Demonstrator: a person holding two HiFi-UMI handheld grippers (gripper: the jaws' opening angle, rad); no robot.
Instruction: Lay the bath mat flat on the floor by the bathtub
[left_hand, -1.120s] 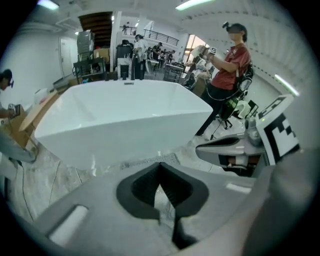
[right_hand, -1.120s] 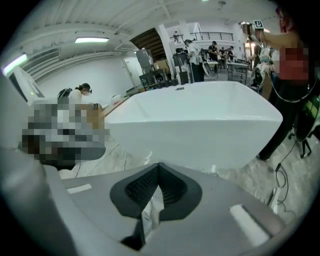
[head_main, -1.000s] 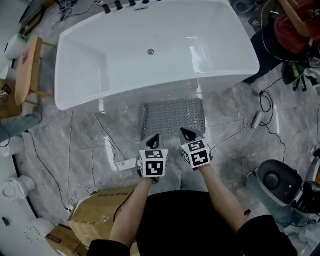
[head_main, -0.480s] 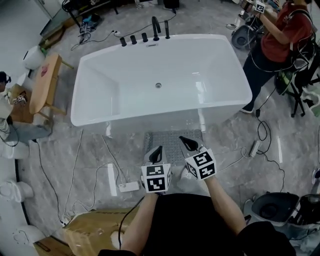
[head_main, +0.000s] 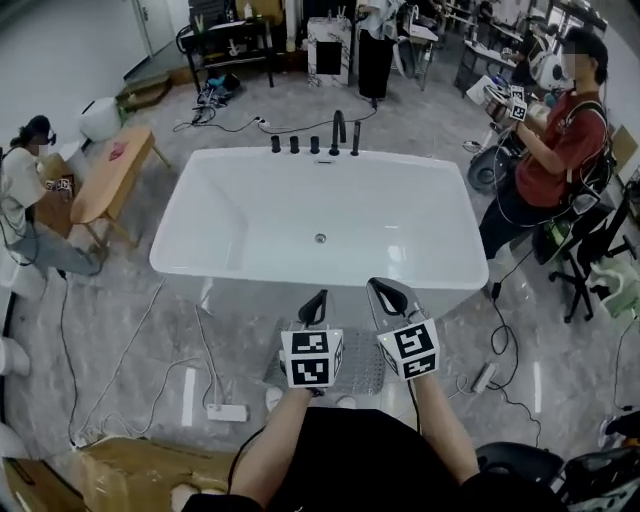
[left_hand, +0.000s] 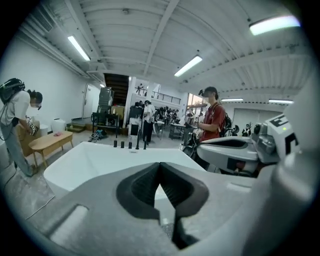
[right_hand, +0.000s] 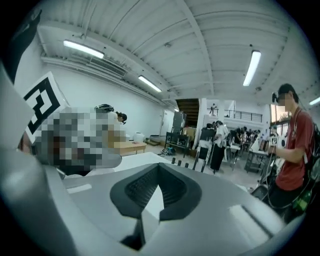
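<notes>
- Lying flat on the grey marble floor, the bath mat (head_main: 362, 368) is seen close to the near wall of the white bathtub (head_main: 250, 220), partly hidden behind the grippers' marker cubes.
- The left gripper (head_main: 316, 305) is held over the mat with its jaws pressed together; nothing is gripped between them.
- The right gripper (head_main: 386, 293) is held just beside it, likewise closed and empty.
- A person in a red top (head_main: 555, 150) is seen standing past the tub's right end.
</notes>
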